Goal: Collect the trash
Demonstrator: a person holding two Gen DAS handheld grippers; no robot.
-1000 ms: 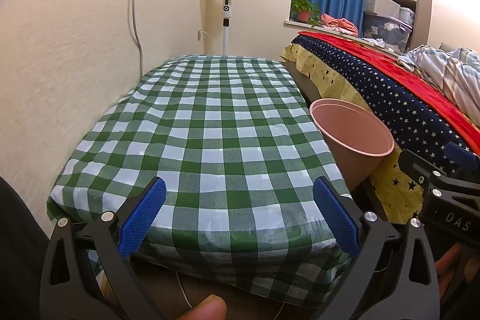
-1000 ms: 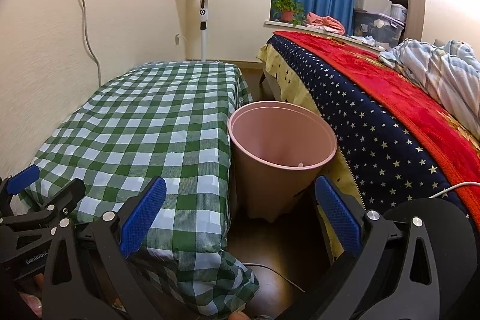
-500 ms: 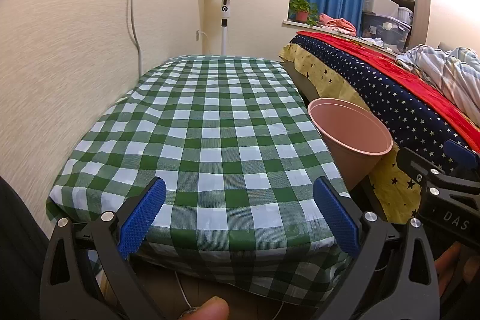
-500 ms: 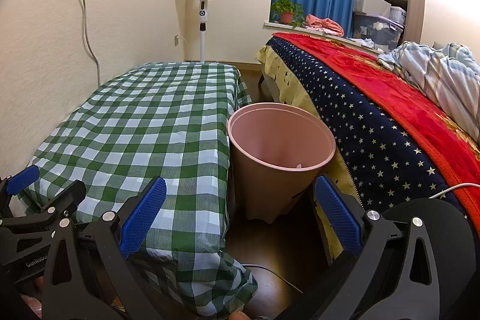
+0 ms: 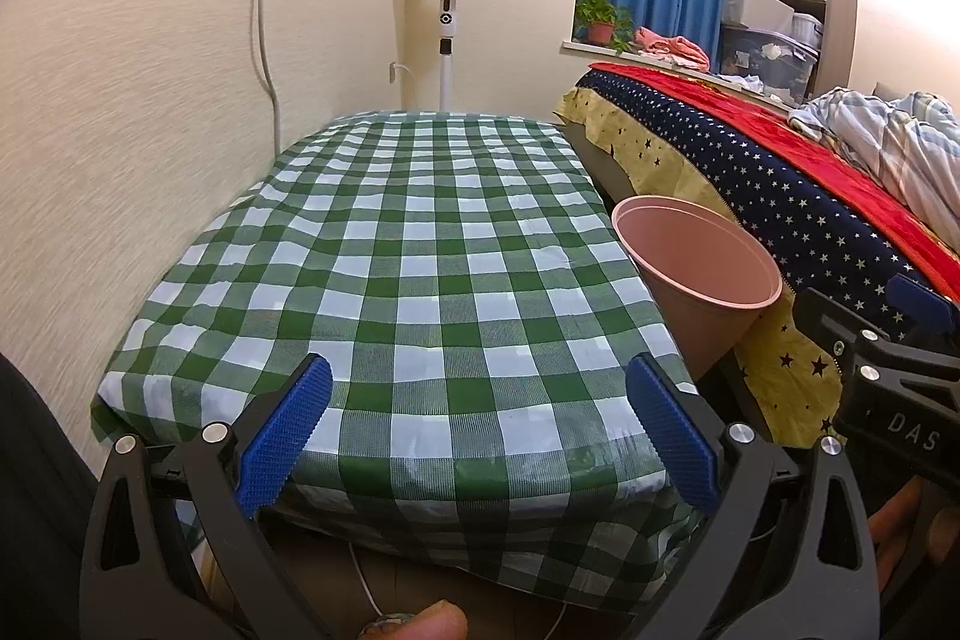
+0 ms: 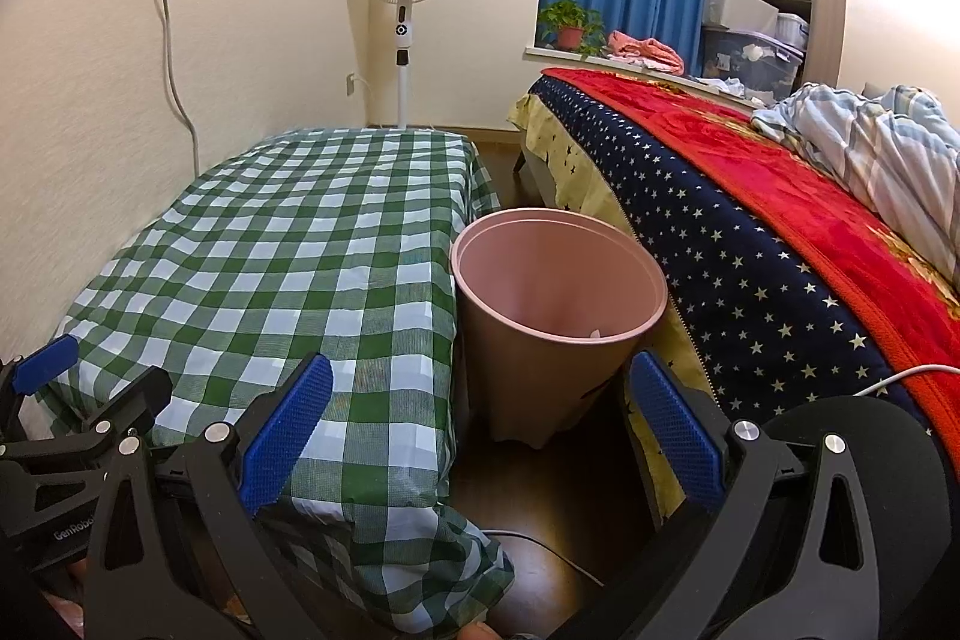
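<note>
1. Barely anything's moved since a second ago, both views just drifted a touch.
2. Green-and-white checked cloth tabletop [image 5: 408,274]: no trash on it that I can see.
3. Round pink plastic bin [image 6: 555,322] stands at its right edge; a white scrap may be inside, so collecting looks about done.
4. Left gripper [image 5: 477,427] and right gripper [image 6: 480,427]: gaping wide, holding nothing.

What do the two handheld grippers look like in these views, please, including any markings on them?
Both are alike: the left gripper and right gripper each have two black plastic fingers with open triangular cut-outs, silver screw heads and ribbed blue pads. Seen from the other camera, the left gripper's body shows white lettering starting "GenRobo", and the right one shows "DAS". A dark sleeve edges the left view.
</note>
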